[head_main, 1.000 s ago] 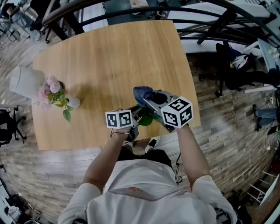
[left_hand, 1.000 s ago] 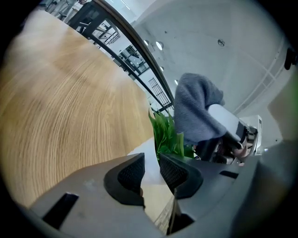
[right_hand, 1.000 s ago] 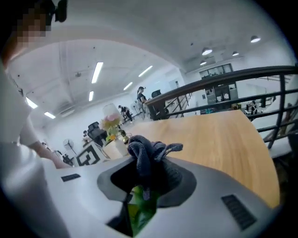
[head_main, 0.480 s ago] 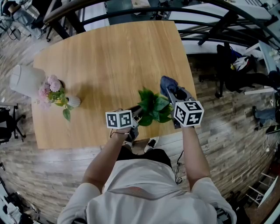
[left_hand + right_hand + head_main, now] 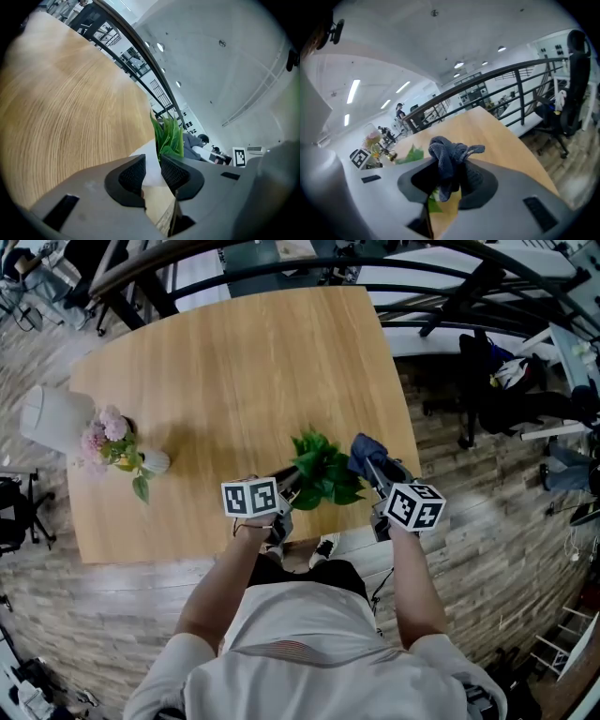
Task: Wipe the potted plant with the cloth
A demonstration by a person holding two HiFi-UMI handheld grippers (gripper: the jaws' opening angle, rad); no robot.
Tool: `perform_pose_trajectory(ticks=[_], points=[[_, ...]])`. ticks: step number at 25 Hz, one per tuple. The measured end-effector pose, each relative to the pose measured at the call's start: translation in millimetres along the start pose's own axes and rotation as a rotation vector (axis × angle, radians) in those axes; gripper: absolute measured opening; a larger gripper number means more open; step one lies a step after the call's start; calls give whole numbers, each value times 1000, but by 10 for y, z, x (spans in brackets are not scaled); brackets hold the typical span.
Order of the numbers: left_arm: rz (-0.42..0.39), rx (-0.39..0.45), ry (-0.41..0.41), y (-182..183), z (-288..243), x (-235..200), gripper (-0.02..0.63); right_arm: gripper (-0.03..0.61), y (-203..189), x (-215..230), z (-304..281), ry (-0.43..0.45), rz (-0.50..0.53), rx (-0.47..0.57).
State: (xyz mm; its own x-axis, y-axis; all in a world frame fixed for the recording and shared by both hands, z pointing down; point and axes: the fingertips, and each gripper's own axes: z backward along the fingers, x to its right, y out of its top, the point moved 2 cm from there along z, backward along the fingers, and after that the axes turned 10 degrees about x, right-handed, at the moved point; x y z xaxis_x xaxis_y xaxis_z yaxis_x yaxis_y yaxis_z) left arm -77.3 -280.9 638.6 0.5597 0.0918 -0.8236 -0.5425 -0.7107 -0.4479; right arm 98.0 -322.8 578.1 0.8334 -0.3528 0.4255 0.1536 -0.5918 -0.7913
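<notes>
- Left gripper view: the left gripper (image 5: 152, 172) is clamped on the white pot (image 5: 149, 163) of the plant (image 5: 169, 136), which rises just past its jaws.
- The right gripper (image 5: 449, 180) pinches the cloth (image 5: 446, 157), which is bunched above its jaws, just beside the leaves (image 5: 323, 476).
- The leaves look thin and bendy, so a hard rub could crease them. Better to steady the plant by the stiff pot.
- The cloth is soft and limp, so any fold gives a hold.
</notes>
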Motion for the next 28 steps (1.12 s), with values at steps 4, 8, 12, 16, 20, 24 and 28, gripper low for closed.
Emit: perform_pose_trajectory(ticks=[4,8,12,16,20,24,28], points=[[-20,8,12,-8,-5,-1,101,152,-120,419,304,-112,-20,11],[-21,46,9,57,38,44,106,152,-25,413,556,-111,-24,79],[-5,115,29,289,184,108,107,152,179,268,711,-88,6,139],[-135,223,93,631,515,254,106,152,463,31,893,-51,52,215],[-413,286,55,907,822,795,89,152,852,-269,1091,-31,160,307],[-566,392,6,1175,1078,1374,66,152,1293,-517,1302,-39,257,425],[-678,496,-19,1378,1318,1826,52,152,1603,-754,1453,0,309,507]])
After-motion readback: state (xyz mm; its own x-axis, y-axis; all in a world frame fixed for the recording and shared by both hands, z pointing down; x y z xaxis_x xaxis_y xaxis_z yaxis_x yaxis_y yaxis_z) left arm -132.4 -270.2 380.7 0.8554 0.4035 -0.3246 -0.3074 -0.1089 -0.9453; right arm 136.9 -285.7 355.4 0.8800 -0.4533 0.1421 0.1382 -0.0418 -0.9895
